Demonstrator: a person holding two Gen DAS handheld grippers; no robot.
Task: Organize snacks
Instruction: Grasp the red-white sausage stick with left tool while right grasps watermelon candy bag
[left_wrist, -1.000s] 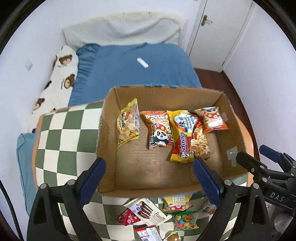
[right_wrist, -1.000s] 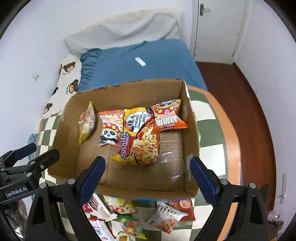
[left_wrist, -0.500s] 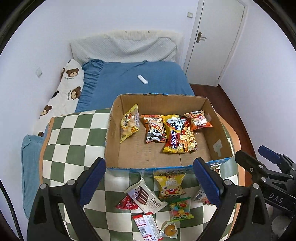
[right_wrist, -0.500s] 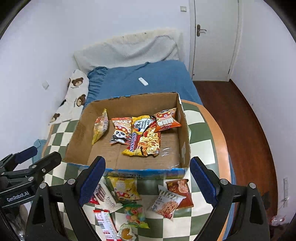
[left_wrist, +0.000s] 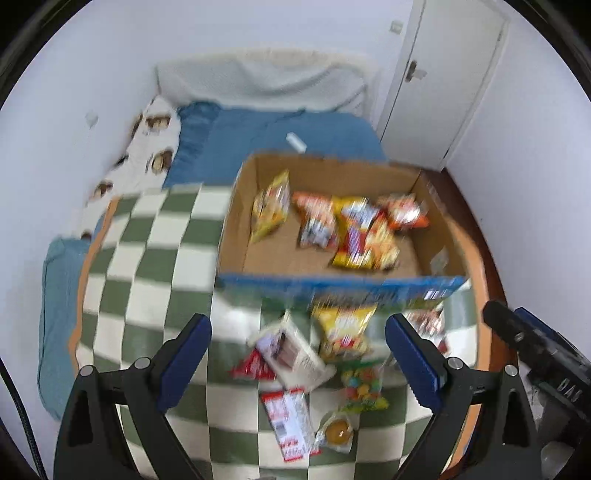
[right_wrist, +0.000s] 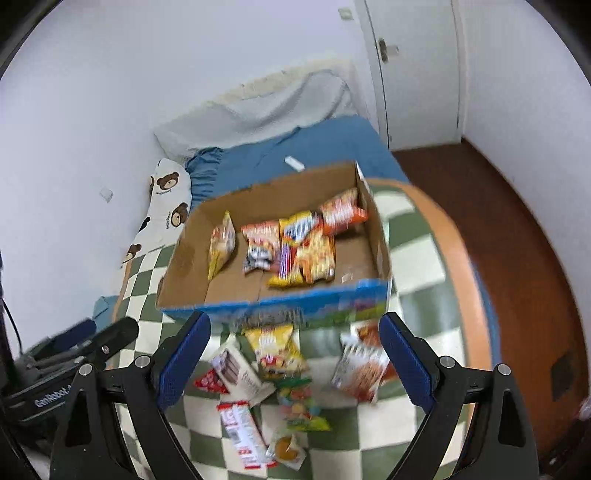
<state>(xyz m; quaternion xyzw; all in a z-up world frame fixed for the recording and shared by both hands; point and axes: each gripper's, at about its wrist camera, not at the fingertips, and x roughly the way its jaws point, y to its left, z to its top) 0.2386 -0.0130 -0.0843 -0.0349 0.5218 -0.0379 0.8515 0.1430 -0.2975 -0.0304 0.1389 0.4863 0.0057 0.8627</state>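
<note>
An open brown cardboard box with a blue printed front wall sits at the centre of the left wrist view on a round table covered by a green-and-white checked cloth. Four snack packets already lie in a row along the box floor: a yellow bag at the left, an orange-and-white packet, a yellow-and-red noodle pack and an orange bag at the right.

More remains outside. Below the box, in the lower middle of the frame, loose snacks lie on the cloth: a yellow crisp bag, a white biscuit box, a small red packet, a red-and-white wafer bar, a bag of coloured sweets, a small round orange jelly cup and a white-and-orange bag at the right. By my count roughly a third is done.

The left gripper and right gripper both hang above this pile, jaws spread wide with nothing between them. The blur hides finer details.
</note>
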